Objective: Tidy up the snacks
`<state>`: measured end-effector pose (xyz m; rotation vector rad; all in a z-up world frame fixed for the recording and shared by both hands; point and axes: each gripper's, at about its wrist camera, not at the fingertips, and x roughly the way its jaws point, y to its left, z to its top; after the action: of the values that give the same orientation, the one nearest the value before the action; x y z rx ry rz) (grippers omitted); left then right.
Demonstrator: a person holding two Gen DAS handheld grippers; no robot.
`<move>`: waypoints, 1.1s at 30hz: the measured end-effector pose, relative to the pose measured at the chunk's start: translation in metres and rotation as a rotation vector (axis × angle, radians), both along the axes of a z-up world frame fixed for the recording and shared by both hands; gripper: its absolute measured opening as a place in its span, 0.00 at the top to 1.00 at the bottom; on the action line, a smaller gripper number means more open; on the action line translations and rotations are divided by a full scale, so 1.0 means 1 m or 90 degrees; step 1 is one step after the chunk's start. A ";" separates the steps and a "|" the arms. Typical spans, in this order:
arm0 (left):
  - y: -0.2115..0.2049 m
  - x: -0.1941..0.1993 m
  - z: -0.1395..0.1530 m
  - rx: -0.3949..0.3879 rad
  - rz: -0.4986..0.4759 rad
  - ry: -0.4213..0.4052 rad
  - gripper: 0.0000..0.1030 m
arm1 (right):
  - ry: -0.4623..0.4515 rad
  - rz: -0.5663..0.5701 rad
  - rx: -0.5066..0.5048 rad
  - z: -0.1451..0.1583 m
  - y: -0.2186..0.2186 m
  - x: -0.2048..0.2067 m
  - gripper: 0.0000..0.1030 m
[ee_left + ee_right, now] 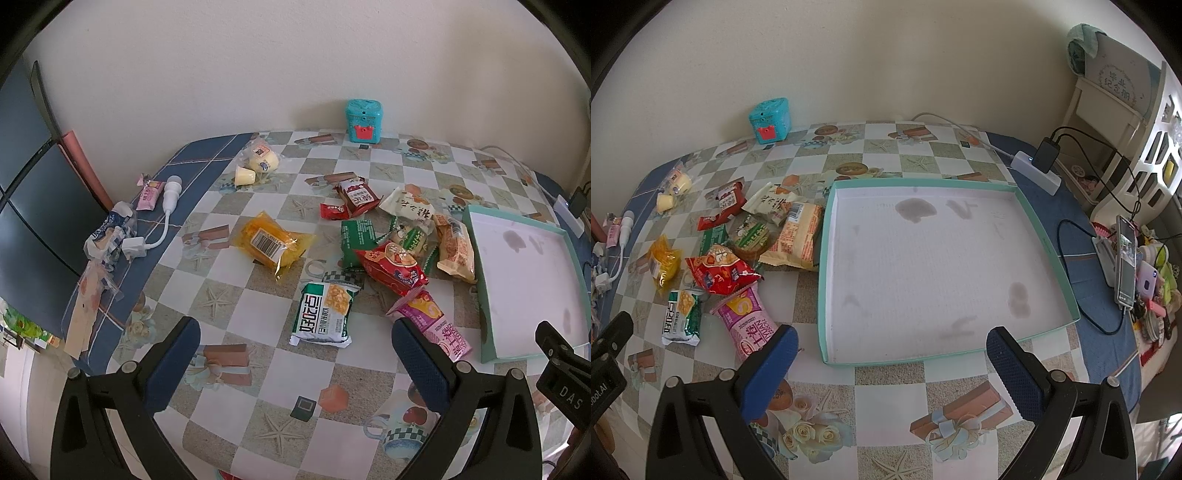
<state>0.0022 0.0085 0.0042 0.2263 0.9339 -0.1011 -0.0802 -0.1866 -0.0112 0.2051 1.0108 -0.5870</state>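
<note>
Checkered tablecloth [886,380] against a plain wall, one teal tray [1039,225] (stained, nothing in it) with roughly ten snack packets [724,275] piled just left of it. Left gripper [295,363] and right gripper [892,363] both hover wide open, holding nothing.

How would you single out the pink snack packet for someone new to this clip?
Start at the shallow teal-rimmed tray. Its left side faces a heap of snacks. The pink packet lies nearest the camera there, beside a green-and-white packet; it alone is pink there.
</note>
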 end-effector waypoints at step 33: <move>-0.002 0.001 0.001 0.000 0.004 0.000 0.00 | -0.001 0.005 -0.002 0.001 -0.003 0.000 0.00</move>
<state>0.0030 0.0069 0.0054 0.2237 0.9344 -0.0942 -0.0801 -0.1894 -0.0105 0.1988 1.0093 -0.5816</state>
